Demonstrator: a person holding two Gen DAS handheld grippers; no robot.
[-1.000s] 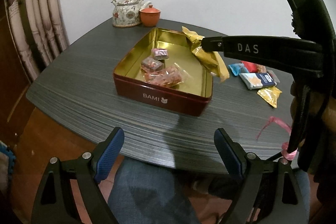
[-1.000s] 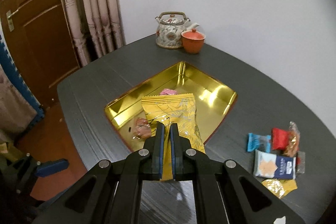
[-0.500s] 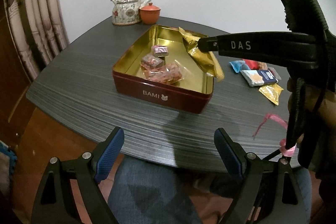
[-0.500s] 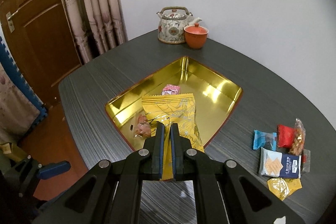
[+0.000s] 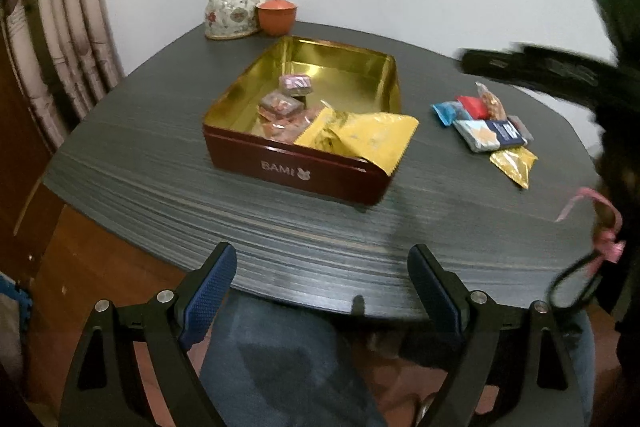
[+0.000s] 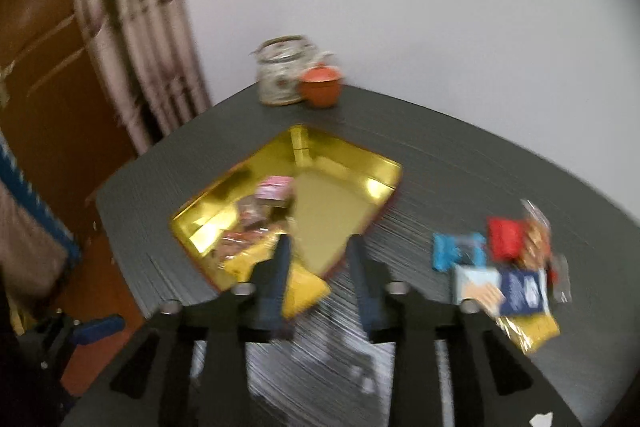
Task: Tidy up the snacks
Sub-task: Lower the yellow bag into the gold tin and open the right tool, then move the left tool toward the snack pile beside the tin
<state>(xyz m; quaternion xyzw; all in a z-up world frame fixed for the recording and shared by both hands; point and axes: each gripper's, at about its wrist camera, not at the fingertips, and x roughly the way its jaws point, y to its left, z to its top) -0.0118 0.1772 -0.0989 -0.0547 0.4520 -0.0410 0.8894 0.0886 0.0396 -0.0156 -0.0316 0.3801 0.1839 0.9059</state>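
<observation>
Though smeared by motion blur in the right wrist view, right tool [image 6: 320,259] with jaws just parted and nothing pinched, blue pads [image 6: 276,279] clear of the flat yellow foil snack packet [image 5: 360,141]. Packet lying across the near right corner of the dark red metal tin with gold lining [image 5: 296,169], one end inside on the other small wrapped sweets [image 5: 282,107], the other end overhanging the rim. Print on the packet too blurred to read. Left tool [image 5: 320,283] spread wide and holding nothing, hanging over the near table [image 5: 160,187] edge. Loose pile of small wrapped snacks, blue, red, white and gold [image 5: 486,131], towards the right edge, partly overlapping, so exact count unclear. Floral ceramic teapot [image 5: 230,9] touching or just beside an orange lidded cup [image 5: 277,13] at the far corner. Right tool's body only a dark blur at the left view's right margin.
</observation>
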